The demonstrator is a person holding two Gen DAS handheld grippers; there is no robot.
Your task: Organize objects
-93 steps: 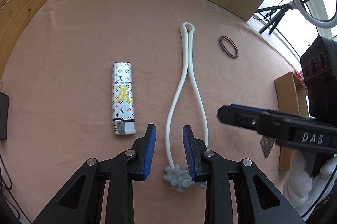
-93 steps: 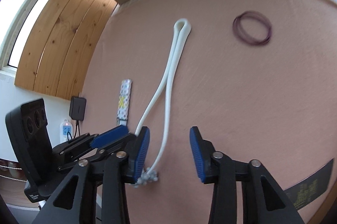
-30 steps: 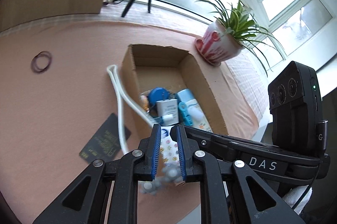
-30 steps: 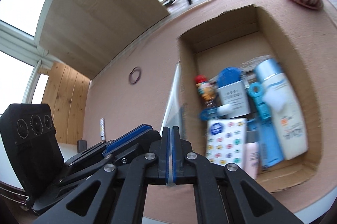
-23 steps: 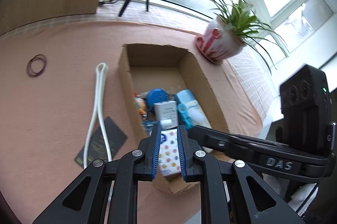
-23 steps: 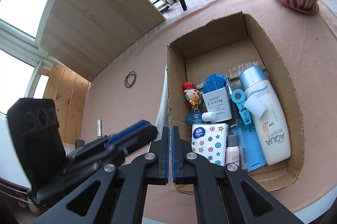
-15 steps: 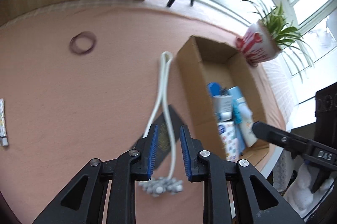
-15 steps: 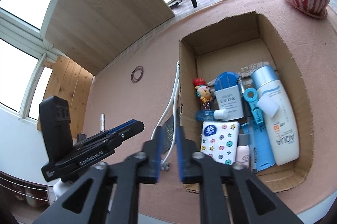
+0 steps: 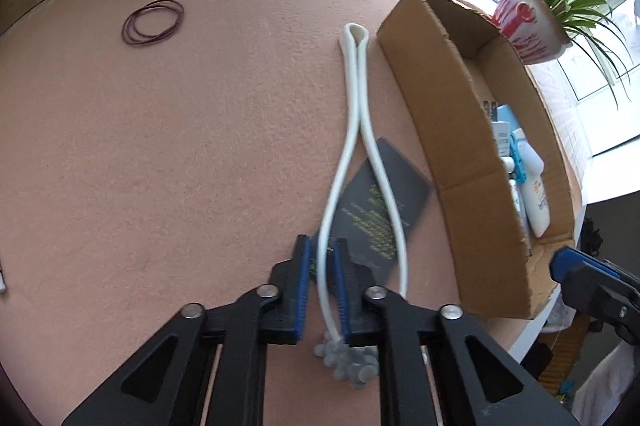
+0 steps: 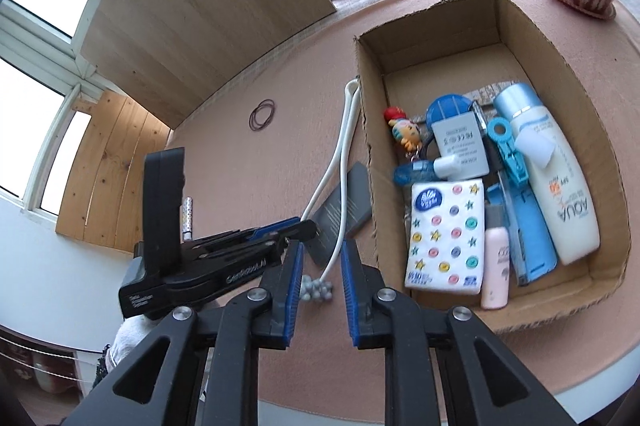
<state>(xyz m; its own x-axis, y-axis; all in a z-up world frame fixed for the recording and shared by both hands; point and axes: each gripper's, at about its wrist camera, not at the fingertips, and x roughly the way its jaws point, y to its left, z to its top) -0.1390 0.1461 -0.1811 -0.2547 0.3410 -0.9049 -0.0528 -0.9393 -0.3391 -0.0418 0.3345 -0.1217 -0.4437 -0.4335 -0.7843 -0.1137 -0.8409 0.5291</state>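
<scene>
Left tongs (image 9: 321, 274) sit low over the pink desk (image 9: 180, 146), blue pads a narrow gap apart, one strand of the white loop (image 9: 356, 130) running between them; whether they pinch it I cannot tell. That loop lies across a dark card (image 9: 380, 202), its beaded end (image 9: 346, 362) under the tongs, just beside the box (image 9: 452, 130). Rubber bands (image 9: 153, 23) lie well apart.

Right tongs (image 10: 321, 270) hang parted, holding nothing, above the beaded end (image 10: 316, 288). Beside it, the box (image 10: 368, 130) holds a tissue pack (image 10: 444, 234), sunscreen bottle (image 10: 560, 186) and blue clip (image 10: 510, 150).
</scene>
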